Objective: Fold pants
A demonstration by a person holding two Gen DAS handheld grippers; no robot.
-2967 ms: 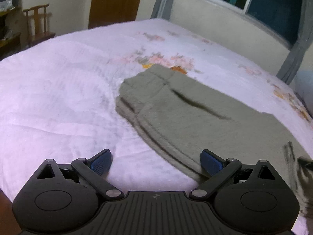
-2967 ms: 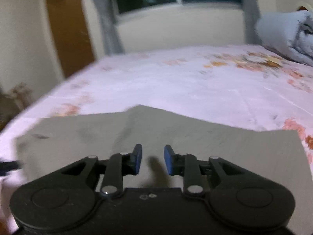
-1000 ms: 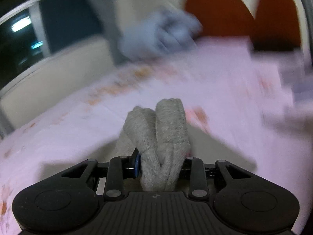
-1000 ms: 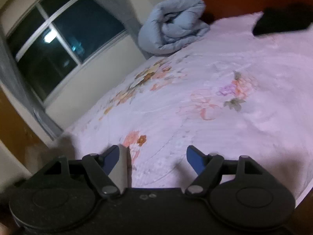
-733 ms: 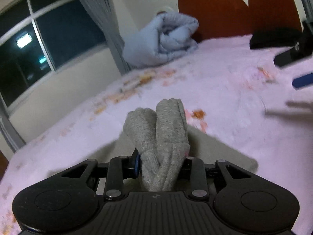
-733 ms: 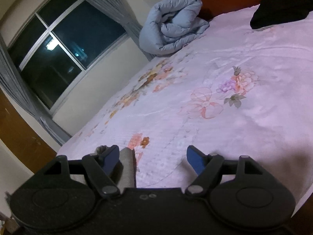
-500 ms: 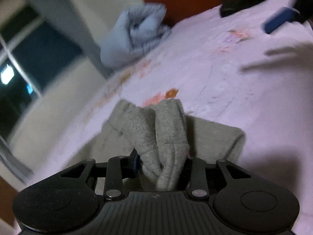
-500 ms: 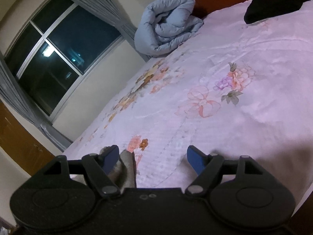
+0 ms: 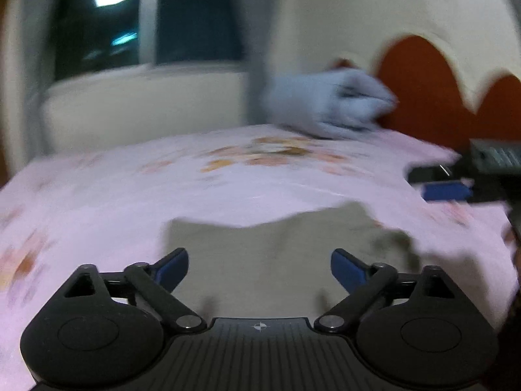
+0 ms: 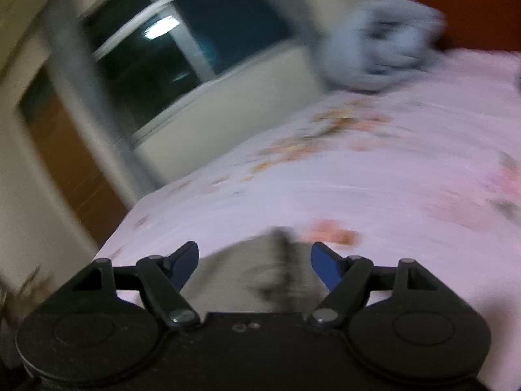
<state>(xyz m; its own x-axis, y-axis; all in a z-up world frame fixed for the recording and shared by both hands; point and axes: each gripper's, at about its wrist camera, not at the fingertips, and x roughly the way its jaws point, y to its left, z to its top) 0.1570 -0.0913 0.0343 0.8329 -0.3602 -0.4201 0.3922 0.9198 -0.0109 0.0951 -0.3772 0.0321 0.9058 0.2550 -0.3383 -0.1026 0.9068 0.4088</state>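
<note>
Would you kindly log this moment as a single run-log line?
left claw: open, empty | right claw: open, empty | pants: flat on pink bedsheet, no claw gripping | views: motion-blurred

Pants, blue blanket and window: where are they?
pants [image 9: 276,254], left wrist view, flat middle of the grey cloth.
blue blanket [image 9: 329,101], left wrist view, middle of the bundle.
window [image 10: 182,42], right wrist view, dark glass.

Home bedroom, floral pink bedsheet [image 9: 130,189], rolled duvet [image 9: 329,107], red headboard [image 9: 423,91], window [image 10: 182,42]
</note>
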